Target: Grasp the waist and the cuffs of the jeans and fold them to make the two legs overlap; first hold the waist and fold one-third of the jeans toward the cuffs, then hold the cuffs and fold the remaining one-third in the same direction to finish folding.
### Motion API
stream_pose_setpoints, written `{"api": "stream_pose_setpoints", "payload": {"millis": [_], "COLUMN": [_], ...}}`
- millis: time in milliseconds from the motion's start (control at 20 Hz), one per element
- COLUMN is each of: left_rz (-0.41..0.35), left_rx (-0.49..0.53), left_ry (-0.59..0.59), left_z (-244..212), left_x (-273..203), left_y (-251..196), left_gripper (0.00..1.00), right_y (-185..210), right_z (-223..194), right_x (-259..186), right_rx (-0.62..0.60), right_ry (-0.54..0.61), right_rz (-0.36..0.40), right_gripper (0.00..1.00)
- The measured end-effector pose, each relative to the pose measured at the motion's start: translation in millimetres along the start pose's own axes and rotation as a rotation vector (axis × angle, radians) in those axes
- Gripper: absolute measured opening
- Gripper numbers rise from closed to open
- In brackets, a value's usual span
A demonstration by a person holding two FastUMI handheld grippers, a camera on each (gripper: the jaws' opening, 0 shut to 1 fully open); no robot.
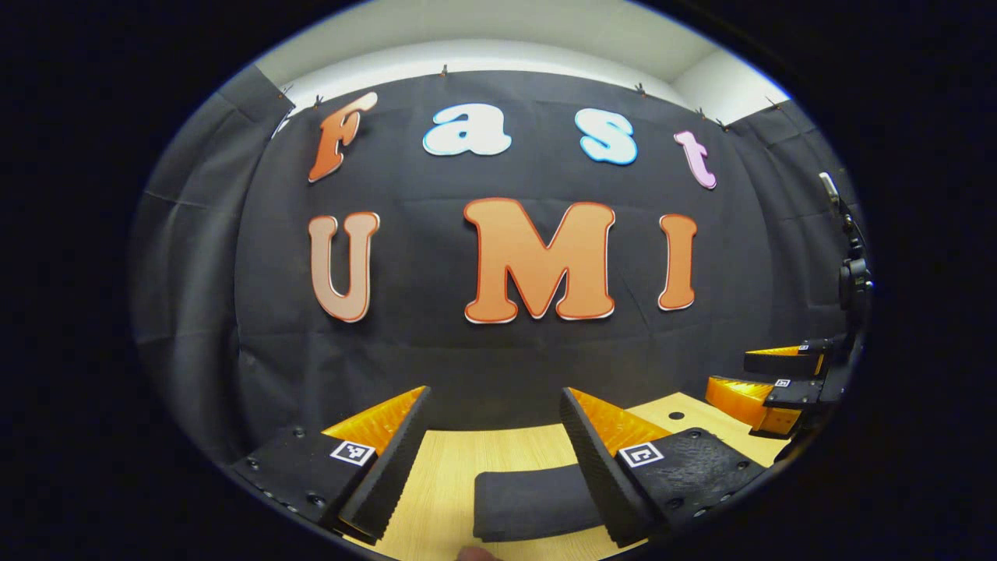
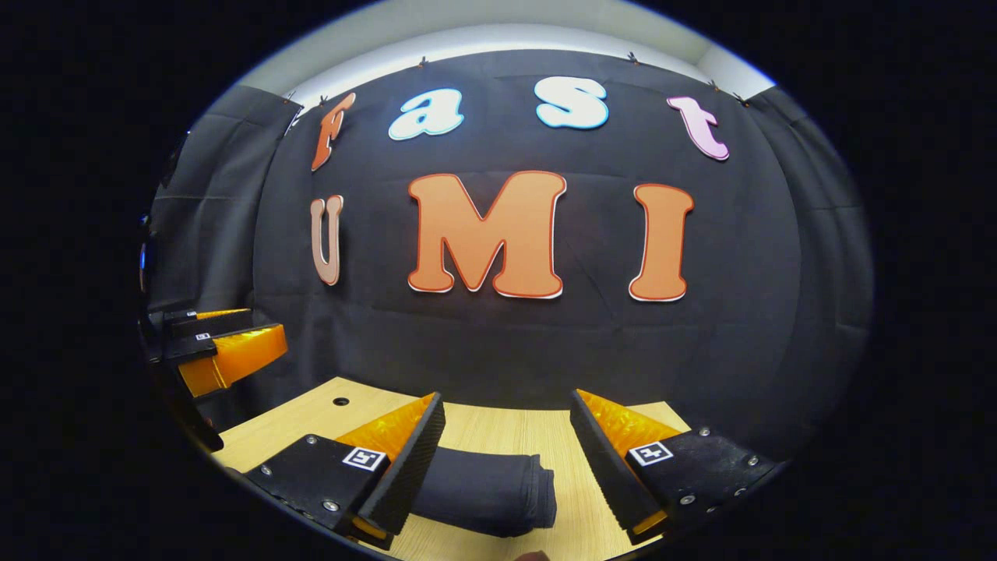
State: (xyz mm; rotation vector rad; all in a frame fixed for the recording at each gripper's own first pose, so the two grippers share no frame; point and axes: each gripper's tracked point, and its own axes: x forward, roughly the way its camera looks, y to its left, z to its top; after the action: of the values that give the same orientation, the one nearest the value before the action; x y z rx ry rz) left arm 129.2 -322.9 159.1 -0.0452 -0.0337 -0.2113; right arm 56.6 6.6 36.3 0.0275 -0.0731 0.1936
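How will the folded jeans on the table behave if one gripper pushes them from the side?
The folded jeans would probably slide as a bundle, since the wooden table looks smooth. Being soft cloth, the layers may shift or unfold. Their rounded fold suggests they would sag if lifted.

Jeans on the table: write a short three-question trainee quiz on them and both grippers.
1. True or false: the jeans lie folded into a compact bundle on the wooden table.
2. How do the jaws of the left gripper and the right gripper stand? A) both shut on cloth B) both open, holding nothing C) one open, one shut
3. Fill in: in the right gripper view, the bundle's rolled end faces the ____ of the picture.

Key: 1 true; 2 B; 3 right.
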Motion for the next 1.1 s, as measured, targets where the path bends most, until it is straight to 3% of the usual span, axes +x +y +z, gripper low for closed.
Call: {"api": "stream_pose_setpoints", "payload": {"millis": [250,550,1100], "left_rz": [0.022,0.063,0.077], "left_rx": [-0.005,-0.009,-0.030], "left_ry": [-0.018,-0.003,-0.017], "left_z": [1.9,-4.9,-8.5], "left_x": [-13.1,-13.0,-14.2], "left_y": [-0.5,-8.7,-5.3], "left_gripper": [0.96,0.97,0.97], "right_y": [3.4,15.0,28.7], "right_z": [8.6,-15.5,-23.4], "right_x": [-13.8,-26.2,-28.7], "right_rx": [-0.019,-0.017,-0.017], "right_ry": [-0.058,-0.002,0.017], "right_rz": [-0.011,-0.001,0.028], "right_gripper": [0.98,0.98,0.98]}}
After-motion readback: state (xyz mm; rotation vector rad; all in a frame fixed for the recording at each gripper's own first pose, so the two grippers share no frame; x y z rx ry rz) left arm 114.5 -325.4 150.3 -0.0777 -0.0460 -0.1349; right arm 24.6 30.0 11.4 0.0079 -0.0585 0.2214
